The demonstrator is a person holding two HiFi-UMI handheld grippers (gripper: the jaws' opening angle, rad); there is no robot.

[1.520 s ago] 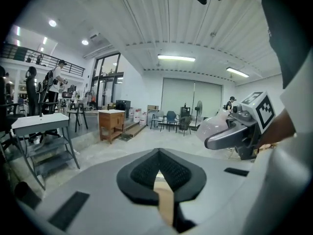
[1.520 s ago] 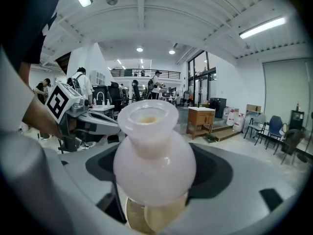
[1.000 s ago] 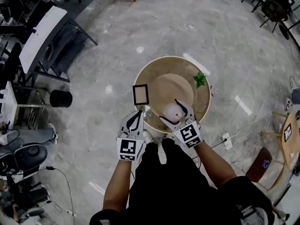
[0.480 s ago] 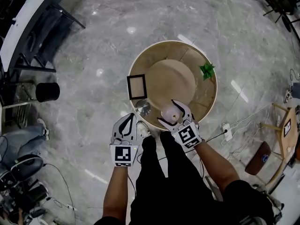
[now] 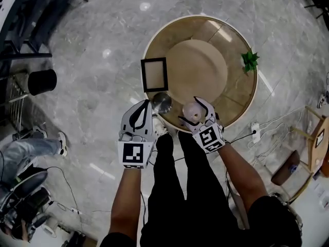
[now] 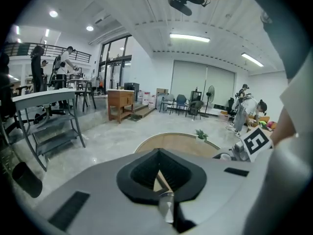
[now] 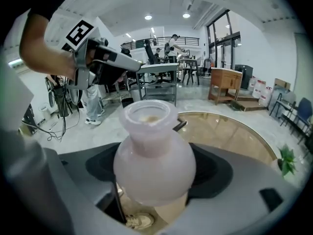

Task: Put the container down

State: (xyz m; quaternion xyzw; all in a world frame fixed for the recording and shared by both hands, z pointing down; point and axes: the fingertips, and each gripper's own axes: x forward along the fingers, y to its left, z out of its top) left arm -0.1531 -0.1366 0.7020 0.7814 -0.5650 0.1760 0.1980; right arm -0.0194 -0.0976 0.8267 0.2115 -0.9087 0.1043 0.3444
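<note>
Left tongs [image 5: 143, 111]: I hold them over the floor, just short of the table's near rim. The jaws are closed together with nothing between them.
Right tongs [image 5: 191, 113]: The jaws clamp the container by its round belly, one on each side.
Container [image 7: 154, 155]: Frosted white jar, upright, narrow neck, open mouth up. I carry it at the table's near rim. Floor and a shoe show below it between the jaws. I cannot tell whether it touches the table.
Bowl [image 5: 161, 102]: Shiny metal, at the table's near edge, just ahead of the left tongs' tips.
Frame [image 5: 154, 74]: Black-edged, lying flat beyond the bowl.
Table [image 5: 232, 91]: Round, with a glass top.
Plant [image 5: 250, 61]: Small, green, at the far right edge.
Bin [image 5: 42, 81]: Black, on the floor well left of the table.
</note>
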